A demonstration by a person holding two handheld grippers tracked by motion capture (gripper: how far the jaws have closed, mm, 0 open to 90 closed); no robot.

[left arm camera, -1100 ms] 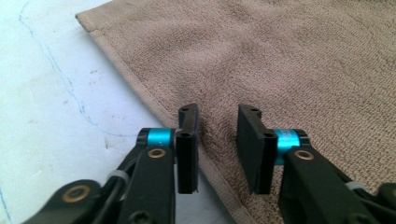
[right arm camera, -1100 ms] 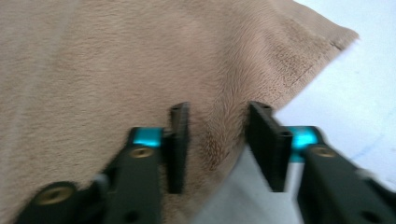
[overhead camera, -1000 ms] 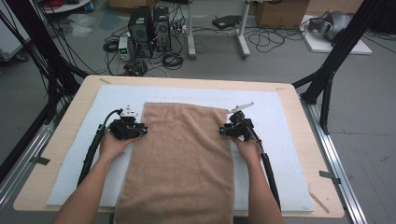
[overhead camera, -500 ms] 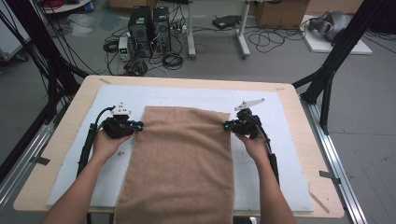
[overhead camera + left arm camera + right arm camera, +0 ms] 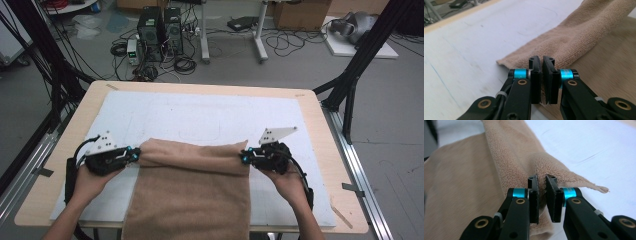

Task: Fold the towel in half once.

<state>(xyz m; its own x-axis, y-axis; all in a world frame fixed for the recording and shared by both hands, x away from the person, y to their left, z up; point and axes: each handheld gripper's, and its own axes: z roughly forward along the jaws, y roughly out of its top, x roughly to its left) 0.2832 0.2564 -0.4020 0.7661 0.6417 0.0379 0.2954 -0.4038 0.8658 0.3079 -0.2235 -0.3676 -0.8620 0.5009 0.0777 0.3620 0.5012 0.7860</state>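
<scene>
A tan towel (image 5: 190, 195) lies on the white mat (image 5: 200, 115) and hangs over the table's near edge. Its far edge is lifted and folded back toward the person. My left gripper (image 5: 136, 154) pinches the far left corner; in the left gripper view its jaws (image 5: 542, 60) are shut on the towel (image 5: 579, 37). My right gripper (image 5: 243, 157) holds the far right corner. In the right gripper view its jaws (image 5: 541, 178) have just been closing, and they press the towel (image 5: 509, 150) between the pads.
The wooden table (image 5: 320, 120) carries the mat, with bare mat beyond the towel and on both sides. Black frame legs (image 5: 350, 85) stand at the table's far right and far left. Computers and cables lie on the floor behind.
Both grippers took hold of the towel's far corners, lifted them and drew them toward the person. The towel's far edge now sits nearer, raised in a fold.
</scene>
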